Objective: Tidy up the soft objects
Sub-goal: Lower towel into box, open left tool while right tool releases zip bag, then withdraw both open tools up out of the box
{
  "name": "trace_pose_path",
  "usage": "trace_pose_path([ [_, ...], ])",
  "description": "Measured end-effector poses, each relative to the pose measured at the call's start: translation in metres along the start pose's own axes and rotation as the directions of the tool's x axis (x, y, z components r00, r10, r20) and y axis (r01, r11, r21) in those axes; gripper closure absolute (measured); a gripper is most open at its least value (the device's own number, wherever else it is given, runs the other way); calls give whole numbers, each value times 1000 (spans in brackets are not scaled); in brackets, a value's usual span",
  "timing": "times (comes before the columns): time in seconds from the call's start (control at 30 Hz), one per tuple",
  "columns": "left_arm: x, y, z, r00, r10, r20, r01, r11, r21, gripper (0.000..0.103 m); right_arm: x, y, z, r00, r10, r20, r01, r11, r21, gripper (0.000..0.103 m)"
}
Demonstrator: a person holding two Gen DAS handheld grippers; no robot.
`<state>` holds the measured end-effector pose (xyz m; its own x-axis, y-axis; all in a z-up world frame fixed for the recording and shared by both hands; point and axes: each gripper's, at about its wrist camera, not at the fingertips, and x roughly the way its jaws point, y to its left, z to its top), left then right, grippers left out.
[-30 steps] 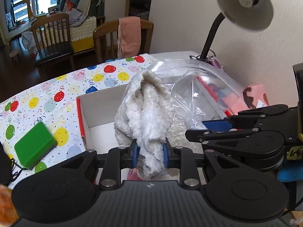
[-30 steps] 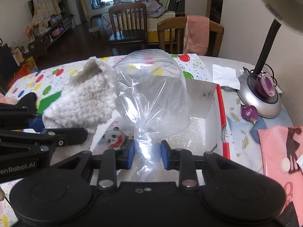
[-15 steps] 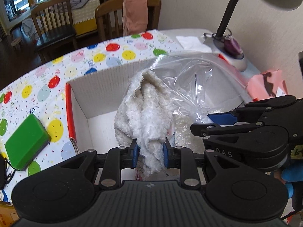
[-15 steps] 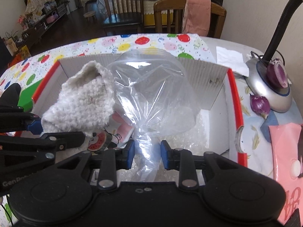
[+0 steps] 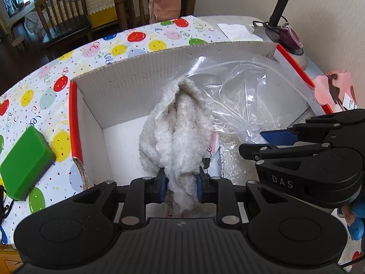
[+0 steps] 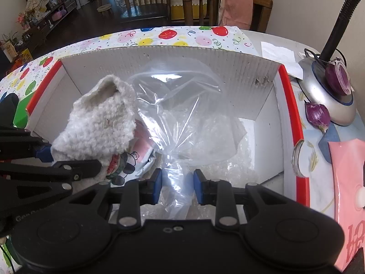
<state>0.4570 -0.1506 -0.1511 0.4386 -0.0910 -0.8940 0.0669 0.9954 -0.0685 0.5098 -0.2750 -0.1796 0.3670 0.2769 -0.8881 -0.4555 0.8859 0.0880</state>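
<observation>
Balloon-print cloth [image 5: 34, 96] covered the surface around a white box [image 5: 127, 84]. Nearest, the left tongs [image 5: 180, 183] were clamped on a fluffy white cloth [image 5: 180, 137], the right tongs [image 6: 178, 180] pinching a clear plastic bag [image 6: 182, 114]; both hung over the box, touching.

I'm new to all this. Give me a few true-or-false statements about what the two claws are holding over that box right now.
1. The left claw grips a fluffy white cloth. True.
2. The right claw is open and holds nothing. False: it pinches a clear plastic bag.
3. Both items hang over the white box with red edges. True.
4. The green block lies inside the box. False: it sits outside, on the balloon tablecloth.
</observation>
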Motion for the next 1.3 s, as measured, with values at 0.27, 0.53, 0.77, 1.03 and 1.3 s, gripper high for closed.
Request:
trace_pose_path([
  [0.27,2,1,2,1000,-5,-17,4,999,-34,79,0,-2,2,1000,12,-18,-11,1000,26,71],
  [0.53,-10,3,-3,1000,-16,3,16,998,-60,78,-11,-1,-3,1000,13,-4,-13,1000,27,62],
  [0.77,-25,1,-9,999,-34,31,36,997,-62,78,-27,2,-8,1000,12,20,-12,999,30,54],
  [1.03,-56,4,-16,993,-18,121,26,998,-63,40,-55,9,-10,998,0,67,-1,1000,15,50],
  [1.3,-96,11,-25,974,-47,222,65,995,-76,36,-86,14,-14,993,12,116,-11,1000,-6,44],
])
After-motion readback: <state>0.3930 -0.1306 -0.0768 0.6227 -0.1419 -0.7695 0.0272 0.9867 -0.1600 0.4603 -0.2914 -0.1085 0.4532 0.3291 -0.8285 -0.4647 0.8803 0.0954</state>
